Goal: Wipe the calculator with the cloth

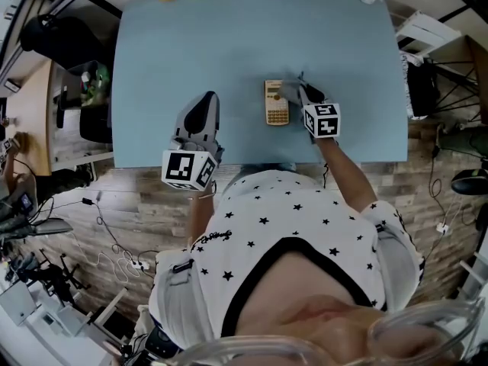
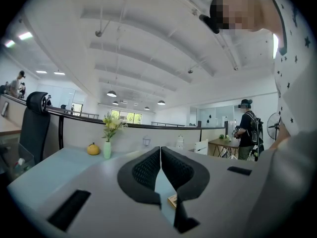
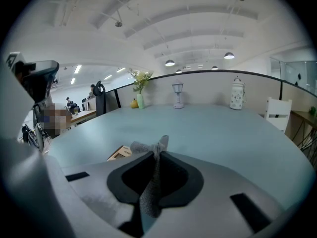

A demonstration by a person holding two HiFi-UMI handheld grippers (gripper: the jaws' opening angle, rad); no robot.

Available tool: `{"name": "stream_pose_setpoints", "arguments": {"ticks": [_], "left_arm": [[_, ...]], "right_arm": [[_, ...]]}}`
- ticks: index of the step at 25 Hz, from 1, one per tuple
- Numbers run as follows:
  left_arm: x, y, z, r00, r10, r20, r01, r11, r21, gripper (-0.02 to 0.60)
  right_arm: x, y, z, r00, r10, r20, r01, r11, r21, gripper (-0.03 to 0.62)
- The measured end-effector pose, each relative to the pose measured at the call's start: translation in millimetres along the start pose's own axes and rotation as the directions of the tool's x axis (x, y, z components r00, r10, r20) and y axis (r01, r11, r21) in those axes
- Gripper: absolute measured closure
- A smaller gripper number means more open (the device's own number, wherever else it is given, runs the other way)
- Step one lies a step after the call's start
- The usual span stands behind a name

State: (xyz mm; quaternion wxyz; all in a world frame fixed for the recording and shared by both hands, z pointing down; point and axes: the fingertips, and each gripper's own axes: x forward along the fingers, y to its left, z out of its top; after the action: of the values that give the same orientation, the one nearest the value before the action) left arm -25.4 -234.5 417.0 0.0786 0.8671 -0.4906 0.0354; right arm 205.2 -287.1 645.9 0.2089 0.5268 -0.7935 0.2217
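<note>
Biggest worry here: the calculator (image 1: 276, 104) is just lying loose on the light blue table (image 1: 229, 44), toward the near edge, and nothing is pinning it down. If the cloth (image 1: 290, 91) drags across it with any real pressure, my guess is it skates along instead of getting wiped, maybe toward that edge. The cloth is also pinched by a thin fold, so only a small tuft sticks out past the tips. Come in too low and the hard jaws could scrape the keys, or the fold could just slip out.

Right hand-held gripper (image 1: 300, 88): jaws clamped tight on the grey cloth, tuft sitting at the calculator's far right corner. Touching it or just above it, I can't tell.

Left hand-held gripper (image 1: 204, 101): jaws pressed together with nothing between them. It hovers over the near part of the table, off to the left of the calculator and not touching it, so it isn't steadying anything.
</note>
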Motion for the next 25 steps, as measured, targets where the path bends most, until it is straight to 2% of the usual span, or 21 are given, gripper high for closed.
{"name": "stream_pose_setpoints", "arguments": {"ticks": [5,10,17,25], "left_arm": [[0,1,-2,1.0,-0.005,0.01,0.005,1.0,-0.011,0.551],[-4,6,-3,1.0,0.004,0.013,-0.003,1.0,-0.017,0.551],[-16,15,3,0.998,0.052,0.031,-0.051,0.999,-0.011,0.551],[-32,25,1,0.995,0.095,0.029,-0.094,0.995,-0.021,0.551]], "right_arm": [[-10,23,25,0.996,0.057,0.065,-0.057,0.998,0.002,0.562],[-9,64,40,0.983,0.159,0.09,-0.158,0.987,-0.014,0.562],[-1,103,27,0.966,0.257,0.033,-0.255,0.965,-0.069,0.562],[11,118,5,0.962,0.27,-0.039,-0.273,0.956,-0.108,0.562]]}}
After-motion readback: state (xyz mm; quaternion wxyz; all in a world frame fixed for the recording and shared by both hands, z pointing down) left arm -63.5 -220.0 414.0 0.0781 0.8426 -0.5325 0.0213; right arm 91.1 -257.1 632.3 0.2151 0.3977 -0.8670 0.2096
